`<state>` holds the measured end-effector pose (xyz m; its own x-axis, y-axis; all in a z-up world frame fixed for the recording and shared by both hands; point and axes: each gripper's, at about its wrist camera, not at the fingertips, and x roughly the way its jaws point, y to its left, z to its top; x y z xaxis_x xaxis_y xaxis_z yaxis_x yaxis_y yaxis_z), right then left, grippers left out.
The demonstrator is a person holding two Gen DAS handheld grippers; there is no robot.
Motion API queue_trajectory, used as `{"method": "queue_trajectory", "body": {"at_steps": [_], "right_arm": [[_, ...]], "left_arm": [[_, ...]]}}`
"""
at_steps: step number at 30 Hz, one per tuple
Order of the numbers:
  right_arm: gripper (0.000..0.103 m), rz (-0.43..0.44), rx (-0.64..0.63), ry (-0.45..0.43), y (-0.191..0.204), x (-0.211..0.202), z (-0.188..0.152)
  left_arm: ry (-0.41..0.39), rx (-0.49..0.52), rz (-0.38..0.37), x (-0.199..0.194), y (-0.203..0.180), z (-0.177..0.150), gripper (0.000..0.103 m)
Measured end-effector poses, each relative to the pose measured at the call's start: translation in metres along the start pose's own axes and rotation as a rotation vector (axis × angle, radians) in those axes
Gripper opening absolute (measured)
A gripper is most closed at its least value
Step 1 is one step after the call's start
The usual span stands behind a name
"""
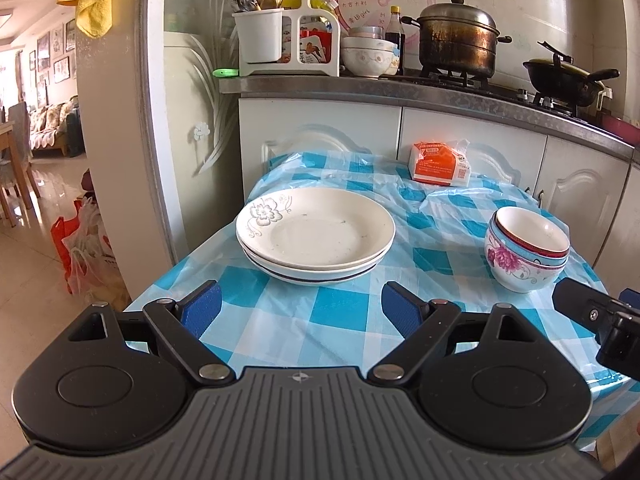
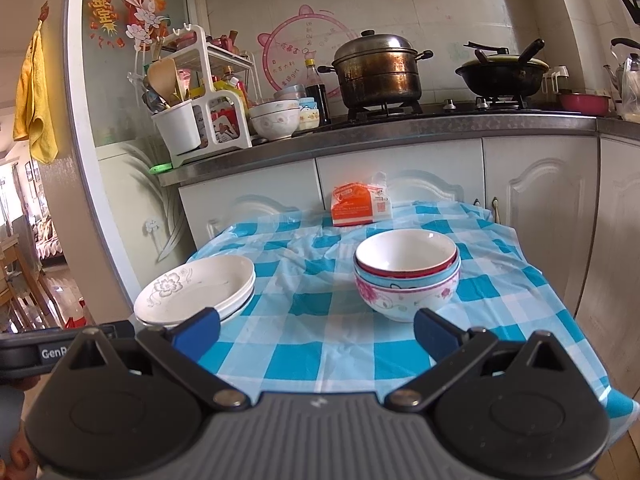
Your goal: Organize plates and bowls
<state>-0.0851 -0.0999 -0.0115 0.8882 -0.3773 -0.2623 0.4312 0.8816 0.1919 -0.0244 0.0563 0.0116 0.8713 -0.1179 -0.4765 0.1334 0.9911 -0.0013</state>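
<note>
A stack of white shallow plates [image 1: 316,234], the top one with a grey flower print, sits on the left of the blue checked table [image 1: 336,312]. It also shows in the right wrist view [image 2: 196,290]. A stack of three bowls [image 1: 526,248], the bottom one with pink flowers, stands on the right; it also shows in the right wrist view [image 2: 406,272]. My left gripper [image 1: 300,312] is open and empty, just short of the plates. My right gripper [image 2: 316,330] is open and empty, just short of the bowls; part of it shows in the left wrist view [image 1: 600,320].
An orange and white packet [image 1: 440,162] lies at the table's far edge, against white cabinets. The counter above holds a utensil rack [image 1: 280,36], bowls [image 1: 368,56], a steamer pot [image 1: 458,38] and a wok [image 1: 566,76]. Red bags [image 1: 80,248] stand on the floor left of the table.
</note>
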Motion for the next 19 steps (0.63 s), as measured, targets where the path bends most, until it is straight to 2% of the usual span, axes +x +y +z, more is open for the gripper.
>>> {"method": "queue_trajectory", "body": {"at_steps": [11, 19], "right_arm": [[0.102, 0.009, 0.017, 0.030, -0.010, 0.011, -0.006], [0.102, 0.000, 0.014, 0.065, -0.018, 0.031, -0.013]], "left_arm": [[0.033, 0.031, -0.020, 0.018, -0.008, -0.007, 0.103], [0.085, 0.000, -0.027, 0.038, -0.006, -0.008, 0.103]]}}
